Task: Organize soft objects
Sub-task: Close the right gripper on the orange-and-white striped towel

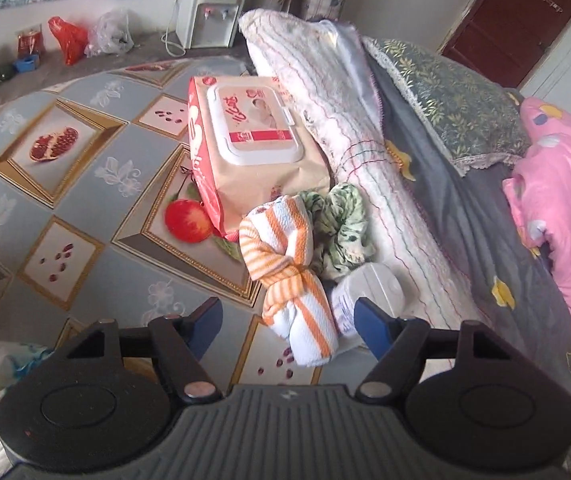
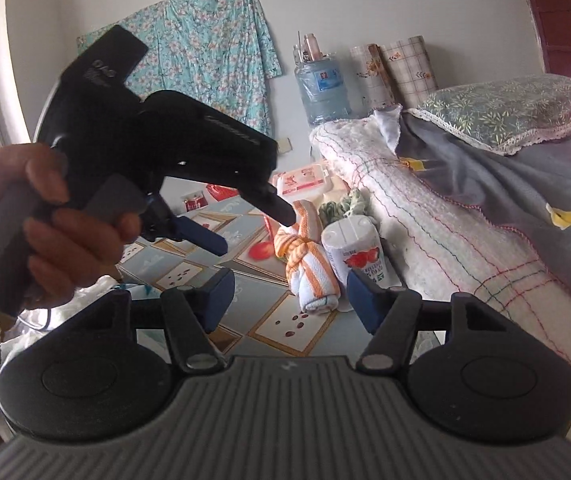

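Left wrist view: knotted orange-striped towel [image 1: 297, 280] lies just ahead, between fingertips, long axis running away.
Left gripper [image 1: 289, 320]: fingers apart, empty, nearer.
Right gripper [image 2: 289, 292]: fingers apart, empty.

My gripper fingers [image 1: 371, 322] are dark blue on black arms. The knotted towel [image 1: 299, 280] is white with orange stripes; the cloth [image 1: 341, 224] to its right is green with dark mottling. The far wipes pack [image 1: 245, 148] is red and beige. The table cover [image 1: 65, 184] shows grey-blue diamonds with gold-framed fruit pictures.
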